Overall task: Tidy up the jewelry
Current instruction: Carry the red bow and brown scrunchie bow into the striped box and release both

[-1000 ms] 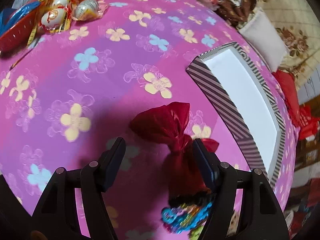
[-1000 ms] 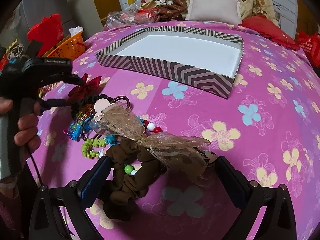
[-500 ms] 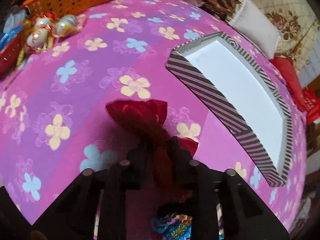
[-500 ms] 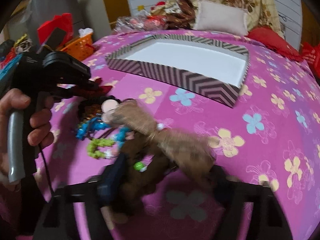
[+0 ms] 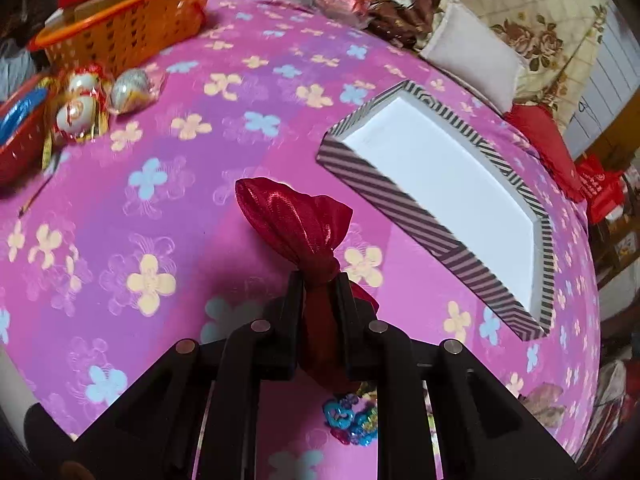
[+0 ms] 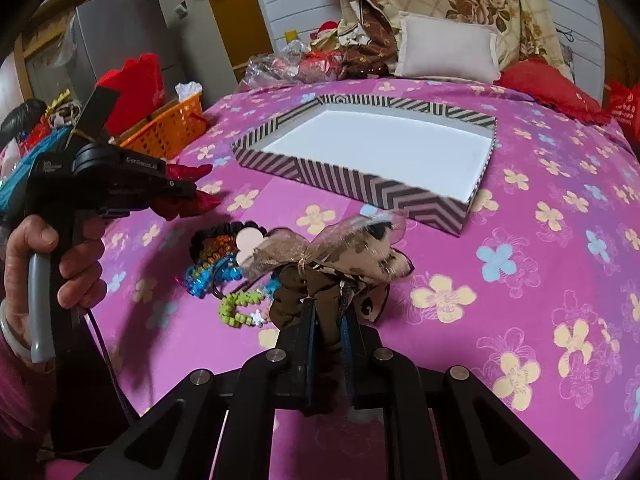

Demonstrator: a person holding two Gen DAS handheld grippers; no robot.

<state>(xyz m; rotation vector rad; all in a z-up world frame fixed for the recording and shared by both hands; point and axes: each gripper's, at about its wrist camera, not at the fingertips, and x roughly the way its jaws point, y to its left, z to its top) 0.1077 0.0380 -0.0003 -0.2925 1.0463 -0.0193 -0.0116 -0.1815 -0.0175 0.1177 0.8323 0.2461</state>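
Observation:
My left gripper (image 5: 319,286) is shut on a shiny red bow (image 5: 296,220) and holds it above the pink flowered cloth; it also shows in the right wrist view (image 6: 188,196) with the red bow (image 6: 192,204). My right gripper (image 6: 330,312) is shut on a brown scrunchie with a sheer beige bow (image 6: 340,256), lifted off the cloth. A striped box with a white inside (image 6: 360,184) lies open beyond both; it also shows in the left wrist view (image 5: 384,192). A pile of hair ties and beaded pieces (image 6: 224,264) lies on the cloth between the grippers.
An orange basket (image 5: 120,28) stands at the far left edge, with wrapped egg-shaped sweets (image 5: 100,96) and a red dish (image 5: 16,136) beside it. Pillows (image 6: 448,48) and wrapped goods (image 6: 296,64) crowd the far side. A grey fridge (image 6: 120,40) stands beyond.
Both grippers closed: the left on the red bow, the right on the brown scrunchie. Both have since lifted their pieces off the pile and moved toward the striped box.

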